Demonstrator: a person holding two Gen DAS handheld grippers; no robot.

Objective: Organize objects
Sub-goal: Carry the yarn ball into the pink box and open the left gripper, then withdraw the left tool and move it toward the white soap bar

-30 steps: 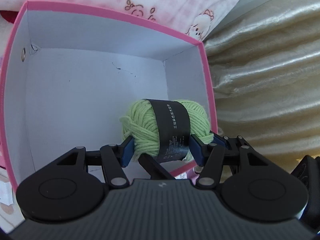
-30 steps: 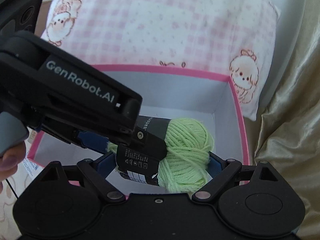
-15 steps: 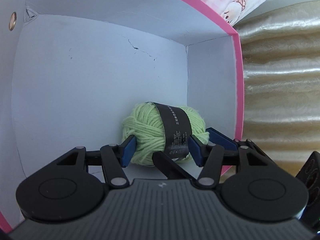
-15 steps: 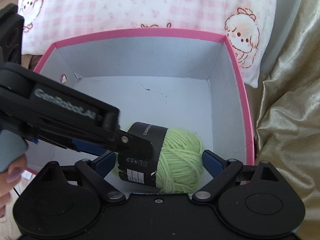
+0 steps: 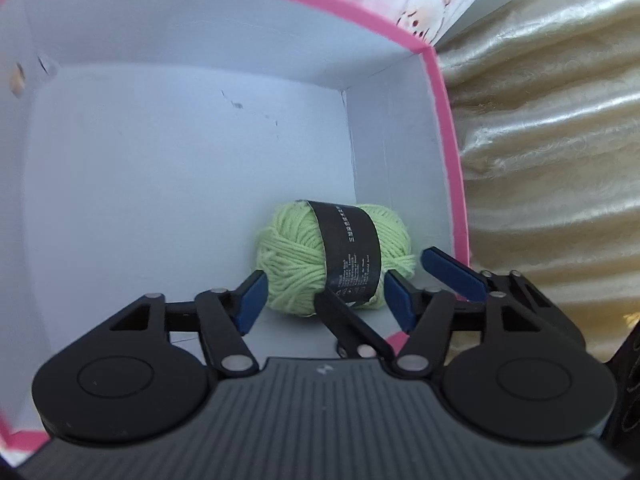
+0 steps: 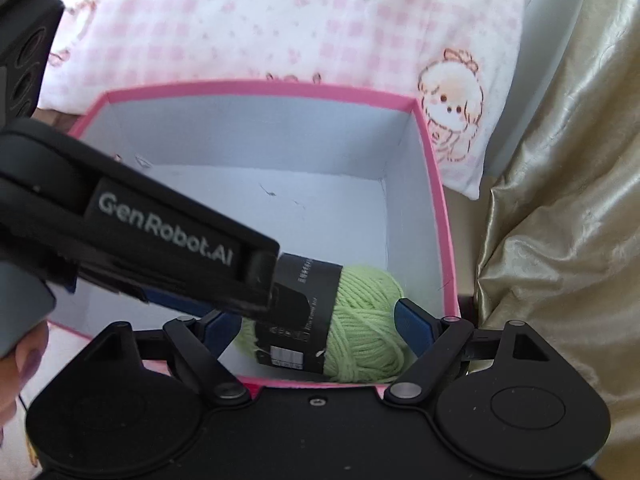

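Inside the pink-rimmed box, white within, lies one ball of green yarn with a black label band, resting on the floor in the near right corner. Around it, the left gripper, jaws just opened wider, blue pads beside the yarn but apart from it. Nearby, the right gripper, jaws wide, having just narrowed slightly, gripping nothing; behind the box, a pink checked pillow.

1 yarn ball, 1 box, 1 pillow
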